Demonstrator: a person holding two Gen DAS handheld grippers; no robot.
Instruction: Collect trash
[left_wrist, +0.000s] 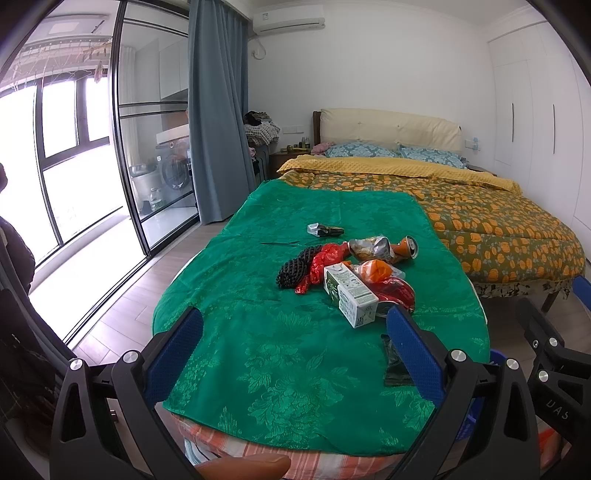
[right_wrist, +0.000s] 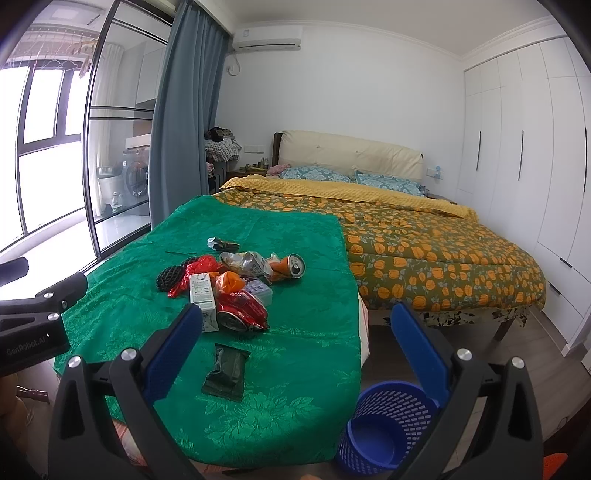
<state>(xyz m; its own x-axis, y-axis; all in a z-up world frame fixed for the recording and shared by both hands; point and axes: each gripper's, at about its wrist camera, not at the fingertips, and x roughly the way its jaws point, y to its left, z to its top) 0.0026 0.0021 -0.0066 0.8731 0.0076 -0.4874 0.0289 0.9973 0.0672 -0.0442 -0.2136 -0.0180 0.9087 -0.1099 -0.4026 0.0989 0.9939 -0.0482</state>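
Note:
A pile of trash lies on a table with a green cloth (left_wrist: 258, 295): a white-green carton (left_wrist: 349, 295) (right_wrist: 202, 297), a crushed red can (right_wrist: 242, 312), an orange can (right_wrist: 291, 266), a black net (left_wrist: 295, 267), red wrap, foil bags. A dark flat wrapper (right_wrist: 226, 373) lies nearer. A blue mesh bin (right_wrist: 388, 428) stands on the floor right of the table. My left gripper (left_wrist: 295, 350) is open and empty above the near table end. My right gripper (right_wrist: 295, 350) is open and empty, over the table's right edge and above the bin.
A bed (right_wrist: 424, 251) with an orange-flowered quilt stands beyond the table. White wardrobes (right_wrist: 535, 147) line the right wall. Glass sliding doors (left_wrist: 147, 129) and a blue curtain (left_wrist: 218, 110) are at the left. Wooden floor runs around the table.

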